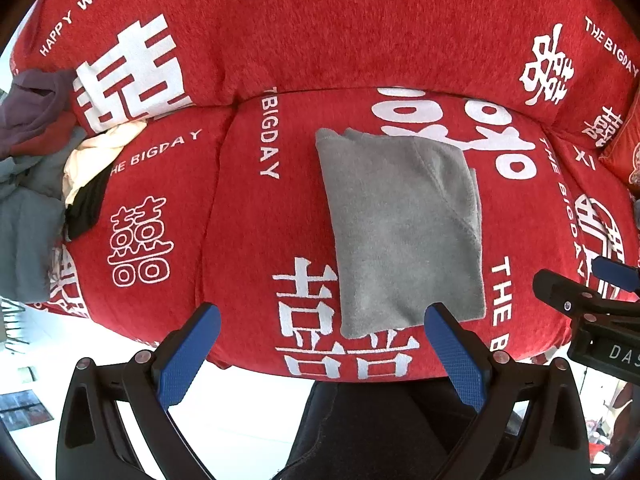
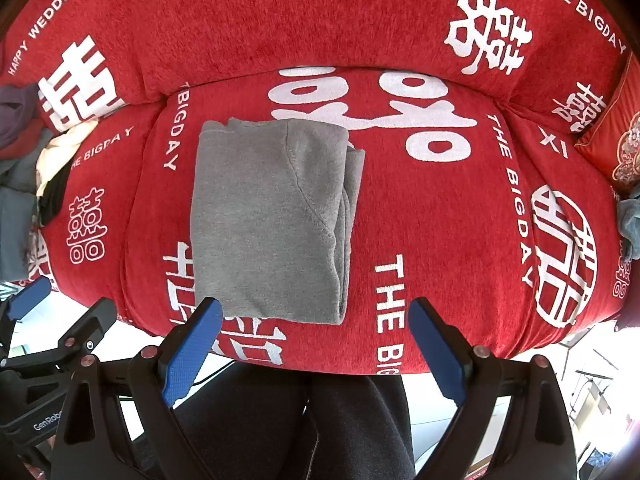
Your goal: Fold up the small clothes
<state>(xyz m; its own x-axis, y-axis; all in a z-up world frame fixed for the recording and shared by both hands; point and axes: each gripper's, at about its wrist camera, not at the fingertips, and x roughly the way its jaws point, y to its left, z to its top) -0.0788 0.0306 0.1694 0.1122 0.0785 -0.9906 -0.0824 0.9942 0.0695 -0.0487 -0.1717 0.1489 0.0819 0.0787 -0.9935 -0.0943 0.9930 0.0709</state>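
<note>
L hand-held gripper [image 1: 322, 320] & R hand-held gripper [image 2: 316, 316]: both wide apart, empty, just short of folded grey garment [image 2: 272, 216].

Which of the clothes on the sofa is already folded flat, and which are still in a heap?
The grey garment on the middle seat cushion is folded into a flat rectangle. The other clothes, cream, black, purple and grey-blue, lie crumpled in a pile at the sofa's left end.

One folded grey garment [image 2: 272, 216], one heap of unfolded clothes [image 1: 36, 184], two grippers, one red sofa [image 2: 400, 20]
</note>
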